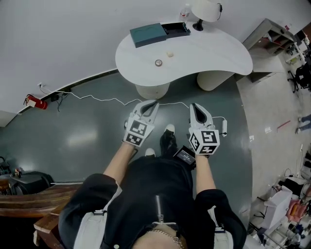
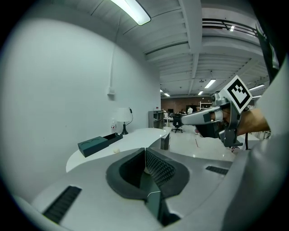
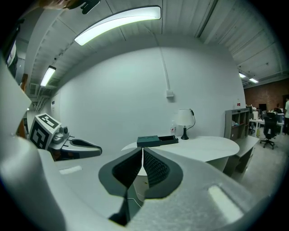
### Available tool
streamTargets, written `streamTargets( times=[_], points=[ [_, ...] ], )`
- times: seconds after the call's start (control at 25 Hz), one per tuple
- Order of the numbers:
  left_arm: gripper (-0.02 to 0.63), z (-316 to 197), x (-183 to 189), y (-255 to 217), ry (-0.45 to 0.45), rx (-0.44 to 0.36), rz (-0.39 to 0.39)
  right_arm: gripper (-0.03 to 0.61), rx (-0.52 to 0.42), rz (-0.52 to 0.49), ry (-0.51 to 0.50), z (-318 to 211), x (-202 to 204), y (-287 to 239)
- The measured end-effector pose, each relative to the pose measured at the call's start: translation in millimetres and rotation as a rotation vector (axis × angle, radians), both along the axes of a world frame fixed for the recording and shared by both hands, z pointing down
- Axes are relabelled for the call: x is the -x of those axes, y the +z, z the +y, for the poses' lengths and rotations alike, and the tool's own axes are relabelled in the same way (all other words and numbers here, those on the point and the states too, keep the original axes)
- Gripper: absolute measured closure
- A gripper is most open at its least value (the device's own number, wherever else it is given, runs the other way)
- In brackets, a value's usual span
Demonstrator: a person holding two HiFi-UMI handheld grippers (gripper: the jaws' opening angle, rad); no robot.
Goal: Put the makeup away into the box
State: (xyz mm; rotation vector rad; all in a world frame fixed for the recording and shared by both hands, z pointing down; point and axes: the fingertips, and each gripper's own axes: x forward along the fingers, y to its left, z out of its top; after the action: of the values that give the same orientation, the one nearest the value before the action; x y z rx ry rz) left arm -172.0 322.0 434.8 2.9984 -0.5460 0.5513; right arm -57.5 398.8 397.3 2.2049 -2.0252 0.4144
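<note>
Grippers both in front of the person's body, over the dark floor [image 1: 87,131] and well short of the white table [image 1: 214,53]. Both point toward the table and slightly down.

Left gripper [image 1: 150,105]: jaws together, ribbed pads meeting along one seam in its own view. Nothing between them.

Right gripper [image 1: 195,106]: same state, jaws closed pad to pad, nothing held. The two grippers sit side by side, apart, each with its marker cube toward the person.

Box [image 1: 148,34]: teal, flat, at the far left part of the table top, near the wall. A black tray [image 1: 176,29] lies against its right end (whether it is a drawer or a separate lid I cannot tell).

Makeup: two small pieces lie loose on the table, nearer than the box and outside it. A small round piece [image 1: 158,62] is nearest the table's front edge. A small pale piece [image 1: 169,54] lies just beyond it, to the right. Neither touches the box or the other.

Other: a white lamp [image 1: 204,12] stands at the back of the table, right of the tray, with a small bottle [image 1: 185,12] just to its left. A white cable [image 1: 97,98] trails across the floor below the table.
</note>
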Motion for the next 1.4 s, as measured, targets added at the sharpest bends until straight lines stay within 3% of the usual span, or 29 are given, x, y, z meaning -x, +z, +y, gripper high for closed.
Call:
streamTargets(
  times=[0.56,0.88,1.4],
  points=[
    [0.600,-74,-95,4,-0.100,0.032,-0.040,0.572,-0.014,0.006,-0.107,-90,-108,-6],
    [0.600,-106,-121,0,-0.186,0.020,-0.052,0.572,-0.010,0.003,-0.196,-128,-136,-1],
    [0.600,-153,-139,9,-0.222,0.031,-0.059,0.572,0.022,0.011,-0.256,-173,-151,13]
  ],
)
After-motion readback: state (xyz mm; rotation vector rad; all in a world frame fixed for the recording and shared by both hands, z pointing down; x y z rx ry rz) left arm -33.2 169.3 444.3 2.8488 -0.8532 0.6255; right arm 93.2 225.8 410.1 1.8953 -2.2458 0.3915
